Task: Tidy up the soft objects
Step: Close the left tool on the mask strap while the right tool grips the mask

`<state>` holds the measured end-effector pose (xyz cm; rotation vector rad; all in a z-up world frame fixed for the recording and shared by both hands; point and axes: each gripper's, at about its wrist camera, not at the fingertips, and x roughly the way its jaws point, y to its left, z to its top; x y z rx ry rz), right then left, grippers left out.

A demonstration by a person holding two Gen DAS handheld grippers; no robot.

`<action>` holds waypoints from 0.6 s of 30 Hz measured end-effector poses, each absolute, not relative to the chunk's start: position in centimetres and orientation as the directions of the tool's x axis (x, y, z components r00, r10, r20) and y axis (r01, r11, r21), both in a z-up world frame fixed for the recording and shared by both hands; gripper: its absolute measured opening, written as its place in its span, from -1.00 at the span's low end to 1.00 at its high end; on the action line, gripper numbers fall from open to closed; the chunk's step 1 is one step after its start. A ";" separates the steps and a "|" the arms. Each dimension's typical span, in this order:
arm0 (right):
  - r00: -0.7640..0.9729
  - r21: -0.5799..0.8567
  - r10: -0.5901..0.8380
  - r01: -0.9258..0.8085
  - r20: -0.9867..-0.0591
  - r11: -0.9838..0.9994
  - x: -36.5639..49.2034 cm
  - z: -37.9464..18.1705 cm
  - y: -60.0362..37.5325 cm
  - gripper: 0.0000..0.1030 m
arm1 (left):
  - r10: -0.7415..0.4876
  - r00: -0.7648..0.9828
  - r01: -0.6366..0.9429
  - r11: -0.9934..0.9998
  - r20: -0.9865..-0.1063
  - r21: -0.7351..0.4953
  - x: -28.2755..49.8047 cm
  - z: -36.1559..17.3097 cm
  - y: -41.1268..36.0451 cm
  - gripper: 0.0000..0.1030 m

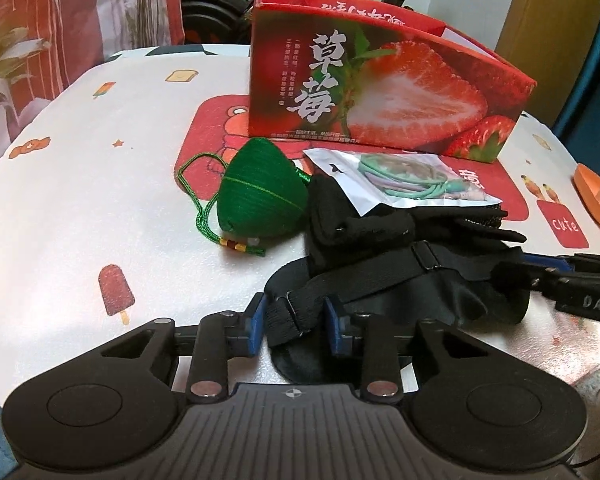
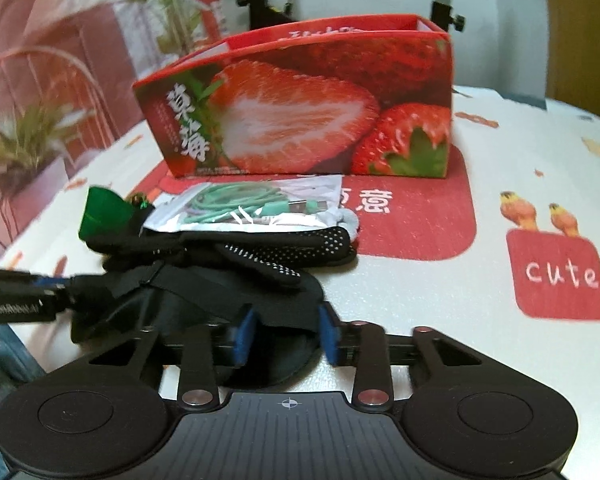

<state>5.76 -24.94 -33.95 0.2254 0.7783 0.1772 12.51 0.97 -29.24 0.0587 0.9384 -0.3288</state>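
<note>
Just in front of the one strawberry box (image 1: 380, 92) lies your single pile of soft things, a black eye mask (image 1: 400, 284) nearest you with dotted black gloves (image 2: 284, 248) between it and the box. Your left gripper (image 1: 294, 322) and right gripper (image 2: 286, 330) each pinch an end of that mask. One bagged cable (image 1: 400, 180) tops the pile, and one green pouch (image 1: 256, 196) sits beside it.

Two close, downward-tilted wrist views, both facing the strawberry box (image 1: 384, 92)
</note>
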 end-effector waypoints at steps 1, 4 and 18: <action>0.705 0.271 0.242 -0.073 -0.666 0.960 5.6 -33.8 -25.0 -0.51 | -0.250 0.545 0.304 0.949 -0.800 -0.089 12.5 -29.2 1.0 -0.36; 0.730 0.297 0.262 -0.084 -0.632 0.951 5.1 -33.2 -25.2 -0.61 | -0.245 0.547 0.304 0.949 -0.801 -0.083 12.4 -29.2 1.0 -0.36; 0.751 0.407 0.361 -0.134 -0.554 0.903 4.7 -32.9 -25.4 -0.58 | -0.241 0.553 0.311 0.948 -0.798 -0.071 12.3 -29.3 0.9 -0.31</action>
